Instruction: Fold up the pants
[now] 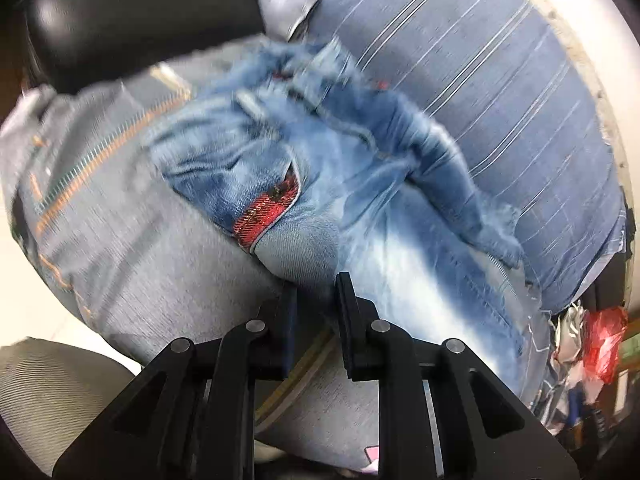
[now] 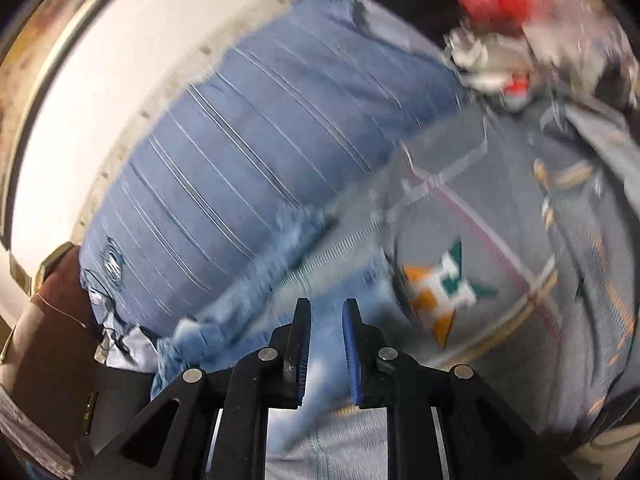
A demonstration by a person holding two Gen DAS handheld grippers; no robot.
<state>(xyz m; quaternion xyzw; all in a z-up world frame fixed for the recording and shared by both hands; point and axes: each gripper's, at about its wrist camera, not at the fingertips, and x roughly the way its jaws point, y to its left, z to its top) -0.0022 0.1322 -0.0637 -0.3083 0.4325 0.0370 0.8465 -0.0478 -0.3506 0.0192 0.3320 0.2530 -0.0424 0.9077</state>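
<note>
A: Denim, pale blue distressed jeans with a red plaid patch (image 1: 320, 184), lie bunched on the blue striped cloth (image 1: 480, 92), over a grey garment (image 1: 132, 248).

B: Both the left gripper (image 1: 316, 284) and right gripper (image 2: 326, 308) have jaws narrowly apart, holding nothing. Regrip 2 matching edges, then flatten.

A: Blur hides waistband and hems.

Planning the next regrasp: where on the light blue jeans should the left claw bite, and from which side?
Probably the frayed hem of the jeans, where the leg ridges up over the striped cloth. That raised, free edge gives something to pinch. Come from the cloth side, low along it; the left claw stands slightly apart with nothing pinched.
</note>
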